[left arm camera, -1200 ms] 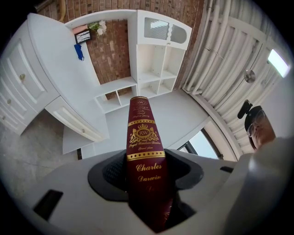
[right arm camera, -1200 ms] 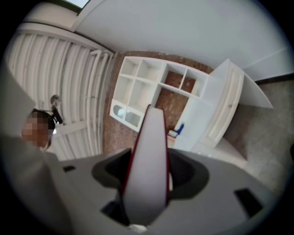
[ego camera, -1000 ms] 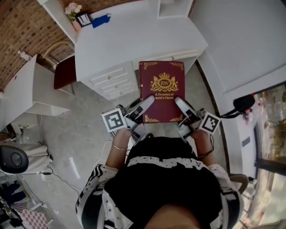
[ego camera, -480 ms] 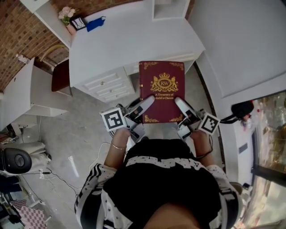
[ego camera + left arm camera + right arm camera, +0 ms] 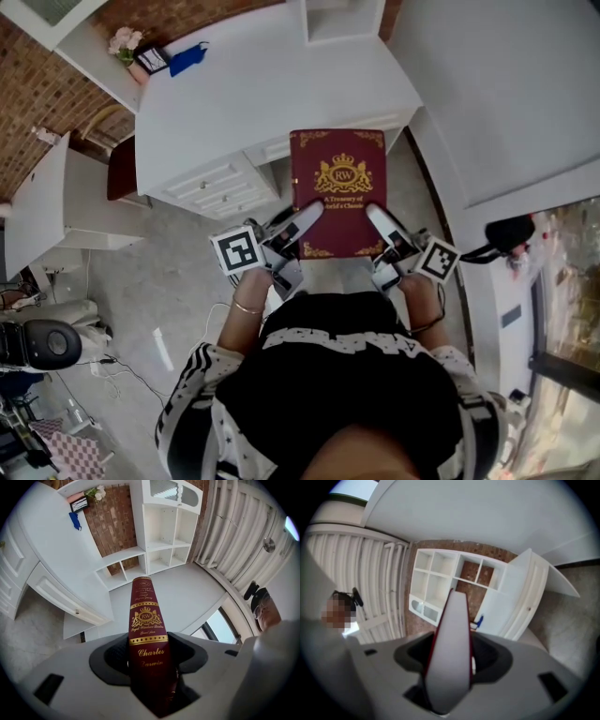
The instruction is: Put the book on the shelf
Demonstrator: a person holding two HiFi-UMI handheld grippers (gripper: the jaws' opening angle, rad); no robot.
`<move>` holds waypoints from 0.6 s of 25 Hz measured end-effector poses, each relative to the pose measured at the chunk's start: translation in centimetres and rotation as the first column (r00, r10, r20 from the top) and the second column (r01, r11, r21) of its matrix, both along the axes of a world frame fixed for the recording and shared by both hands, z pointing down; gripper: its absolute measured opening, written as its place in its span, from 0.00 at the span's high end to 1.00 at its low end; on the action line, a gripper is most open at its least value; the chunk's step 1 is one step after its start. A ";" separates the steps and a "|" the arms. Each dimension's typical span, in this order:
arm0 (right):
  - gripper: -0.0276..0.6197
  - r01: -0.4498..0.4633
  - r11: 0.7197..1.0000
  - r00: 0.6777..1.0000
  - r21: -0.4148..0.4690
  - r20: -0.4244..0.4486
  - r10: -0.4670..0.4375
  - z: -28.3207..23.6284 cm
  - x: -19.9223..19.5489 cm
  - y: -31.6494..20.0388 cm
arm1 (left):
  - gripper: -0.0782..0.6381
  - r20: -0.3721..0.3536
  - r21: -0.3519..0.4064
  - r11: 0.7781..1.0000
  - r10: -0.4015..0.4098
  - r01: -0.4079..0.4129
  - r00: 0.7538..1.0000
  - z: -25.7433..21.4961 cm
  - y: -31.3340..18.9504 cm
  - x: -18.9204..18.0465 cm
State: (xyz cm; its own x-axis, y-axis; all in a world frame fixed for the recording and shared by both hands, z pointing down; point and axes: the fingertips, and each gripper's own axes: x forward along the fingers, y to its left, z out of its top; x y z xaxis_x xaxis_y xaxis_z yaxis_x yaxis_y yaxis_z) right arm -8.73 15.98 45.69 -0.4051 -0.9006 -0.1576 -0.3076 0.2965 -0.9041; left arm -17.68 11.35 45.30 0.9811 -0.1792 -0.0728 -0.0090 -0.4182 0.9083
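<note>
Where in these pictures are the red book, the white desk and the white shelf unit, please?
red book (image 5: 339,178): head view, gold crest on its front cover.
white desk (image 5: 253,103): head view, bare middle of its top.
white shelf unit (image 5: 137,522): left gripper view, its left side panel.

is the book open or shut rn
Shut. The book shows its front cover facing up, gripped at the spine by the left claw and at the page edge by the right claw.

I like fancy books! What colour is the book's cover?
The book is dark red with gold trim; head view shows it best.
</note>
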 end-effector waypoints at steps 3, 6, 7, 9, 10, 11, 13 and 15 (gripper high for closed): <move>0.55 -0.015 1.000 1.000 -0.010 0.014 0.015 0.7 2.5 -0.2 | 0.53 0.021 -0.009 1.000 0.012 -0.012 1.000 0.7 -0.4 2.5; 0.55 -0.016 1.000 0.999 -0.014 0.032 0.017 1.4 4.1 -0.7 | 0.53 0.041 -0.003 1.000 0.022 -0.022 0.999 1.0 -0.9 4.2; 0.55 -0.014 1.000 0.999 -0.015 0.038 0.015 1.5 4.4 -0.8 | 0.53 0.045 0.001 1.000 0.023 -0.023 0.999 1.0 -1.1 4.6; 0.55 -0.010 1.000 0.999 -0.017 0.045 0.011 1.8 5.0 -1.2 | 0.53 0.055 0.004 1.000 0.020 -0.020 0.998 1.2 -1.5 5.0; 0.55 -0.008 1.000 0.999 -0.017 0.048 0.009 1.9 5.2 -1.5 | 0.53 0.058 0.003 1.000 0.018 -0.019 0.998 1.3 -1.7 5.2; 0.55 -0.007 1.000 0.999 -0.017 0.049 0.008 2.1 5.5 -1.7 | 0.53 0.060 0.001 1.000 0.017 -0.017 0.998 1.3 -1.9 5.5; 0.55 -0.007 1.000 0.999 -0.016 0.049 0.008 2.2 6.1 -2.1 | 0.53 0.061 -0.004 1.000 0.017 -0.016 0.998 1.5 -2.3 6.1; 0.55 -0.005 1.000 0.999 -0.009 0.047 0.005 2.2 6.7 -2.8 | 0.53 0.063 -0.006 1.000 0.017 -0.016 0.998 1.7 -2.8 6.6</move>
State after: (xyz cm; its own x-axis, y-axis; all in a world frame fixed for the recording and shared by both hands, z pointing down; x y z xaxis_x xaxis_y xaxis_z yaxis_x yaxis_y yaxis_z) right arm -2.01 13.14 47.90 -0.3929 -0.9040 -0.1684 -0.2663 0.2871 -0.9201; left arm -11.06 8.52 46.95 0.9866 -0.1632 -0.0094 -0.0597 -0.4135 0.9085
